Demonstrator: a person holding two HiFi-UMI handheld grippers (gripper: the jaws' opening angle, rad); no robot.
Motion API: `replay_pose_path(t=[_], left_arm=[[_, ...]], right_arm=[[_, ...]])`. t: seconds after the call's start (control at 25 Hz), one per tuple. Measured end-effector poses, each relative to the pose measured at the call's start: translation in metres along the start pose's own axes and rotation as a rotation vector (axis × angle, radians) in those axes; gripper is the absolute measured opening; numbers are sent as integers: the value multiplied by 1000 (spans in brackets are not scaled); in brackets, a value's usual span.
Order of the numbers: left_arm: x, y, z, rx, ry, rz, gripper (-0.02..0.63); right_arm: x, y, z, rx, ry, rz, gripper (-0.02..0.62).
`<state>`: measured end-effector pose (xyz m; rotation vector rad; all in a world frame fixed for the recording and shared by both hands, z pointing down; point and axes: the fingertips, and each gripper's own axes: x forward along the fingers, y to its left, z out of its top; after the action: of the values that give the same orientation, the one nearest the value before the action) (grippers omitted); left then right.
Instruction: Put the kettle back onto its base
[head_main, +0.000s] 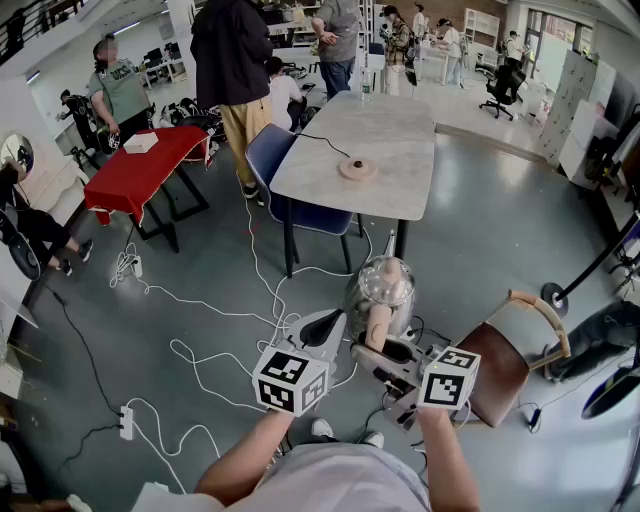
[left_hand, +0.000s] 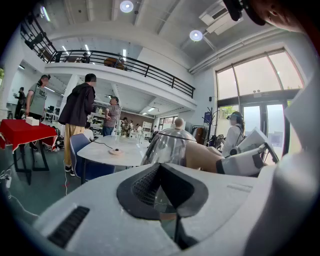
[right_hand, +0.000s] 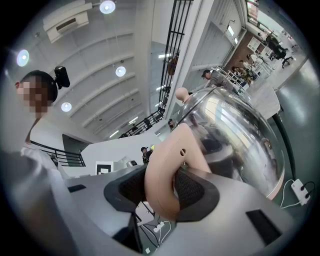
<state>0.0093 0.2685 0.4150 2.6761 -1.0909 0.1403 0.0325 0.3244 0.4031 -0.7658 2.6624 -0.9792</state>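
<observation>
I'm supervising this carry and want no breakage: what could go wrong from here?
The right claw holds the glass kettle only by its handle, so it could swing or slip. White cables loop over the floor between the person and the table with the base: a trip hazard.

No text, label or number is legible anywhere.

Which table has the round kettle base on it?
The pale grey table straight ahead; the round base sits on it. The other table, to the left, has a red cover and carries a white box instead.
</observation>
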Motion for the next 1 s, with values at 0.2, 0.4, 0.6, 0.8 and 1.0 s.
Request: replay_pose_path(t=[0.2,0.4,0.6,0.8,1.0], left_arm=[[-1,1,-1,-4,-3,-7,6],[-3,7,-1,-4,-3,-15,6],[-7,24,1,-6,-7,-26,6],[-14,42,5,-11,-9,-46,6],[-17,59,10,-16,-16,-53,6]], right_arm=[[2,-1,-2,1,4,-2,159],[8,-4,-3,-10,6,-13,160],[24,-7,-3,-13,-2,-27,160],[44,-3,-1,-23,-5,-44,160],[63,0,3,-43,-5,-46,160]])
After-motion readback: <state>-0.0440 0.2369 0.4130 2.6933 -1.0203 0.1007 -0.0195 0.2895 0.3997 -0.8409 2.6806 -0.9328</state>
